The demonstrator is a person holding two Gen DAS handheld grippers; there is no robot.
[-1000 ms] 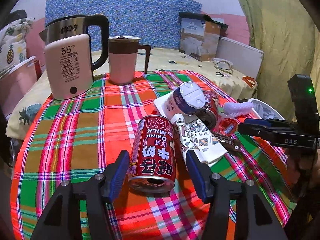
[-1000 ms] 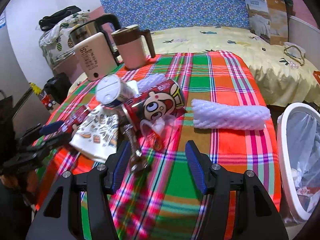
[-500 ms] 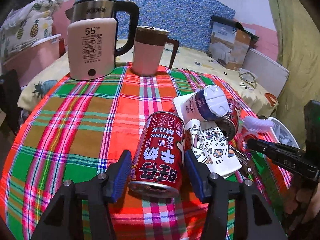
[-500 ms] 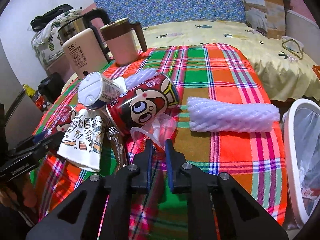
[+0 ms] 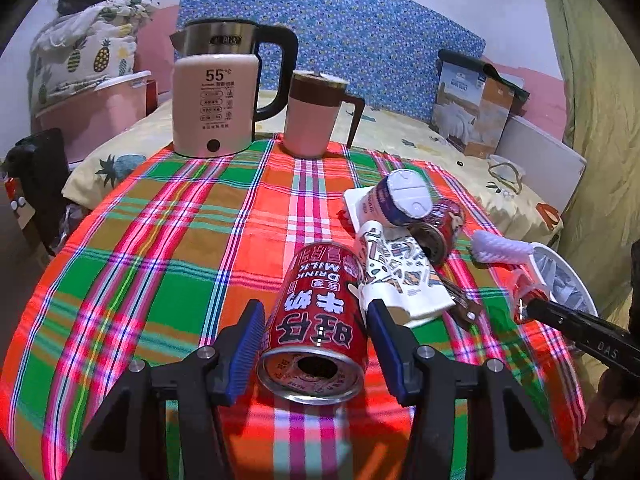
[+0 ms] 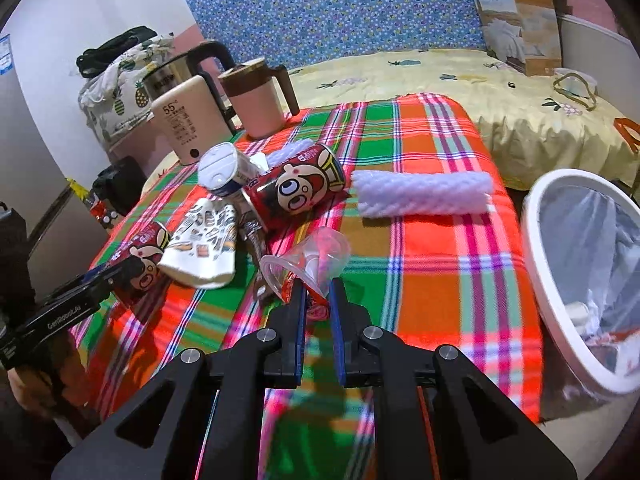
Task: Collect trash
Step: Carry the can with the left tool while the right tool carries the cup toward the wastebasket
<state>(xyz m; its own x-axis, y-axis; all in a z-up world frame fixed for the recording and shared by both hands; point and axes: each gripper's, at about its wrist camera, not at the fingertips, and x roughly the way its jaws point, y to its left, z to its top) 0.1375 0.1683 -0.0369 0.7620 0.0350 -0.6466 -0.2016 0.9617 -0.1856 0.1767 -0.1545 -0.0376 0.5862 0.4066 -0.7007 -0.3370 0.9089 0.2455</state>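
A red milk-drink can [image 5: 320, 280] lies on the plaid tablecloth [image 5: 160, 240], its open end toward my left gripper [image 5: 316, 320]. Those jaws are closing, one on each side of the can, with slim gaps still showing. My right gripper [image 6: 317, 296] is shut on a crumpled clear plastic cup [image 6: 316, 252] and holds it just above the cloth. The white bin [image 6: 536, 240] with a plastic liner stands to the right, below the table edge. In the left wrist view the right gripper [image 5: 528, 306] is at the far right.
A second red can [image 6: 296, 190], a white-lidded bottle [image 6: 222, 170], a flattened printed paper cup [image 6: 204, 240], a dark wrapper [image 6: 252, 232] and a white foam sleeve [image 6: 424, 196] lie mid-table. A kettle [image 5: 212, 112] and pink mug [image 5: 312, 116] stand at the far edge. A bed lies beyond.
My right gripper closed on the clear plastic cup and drew it back off the pile. My left gripper moved forward around the red can and its jaws narrowed.
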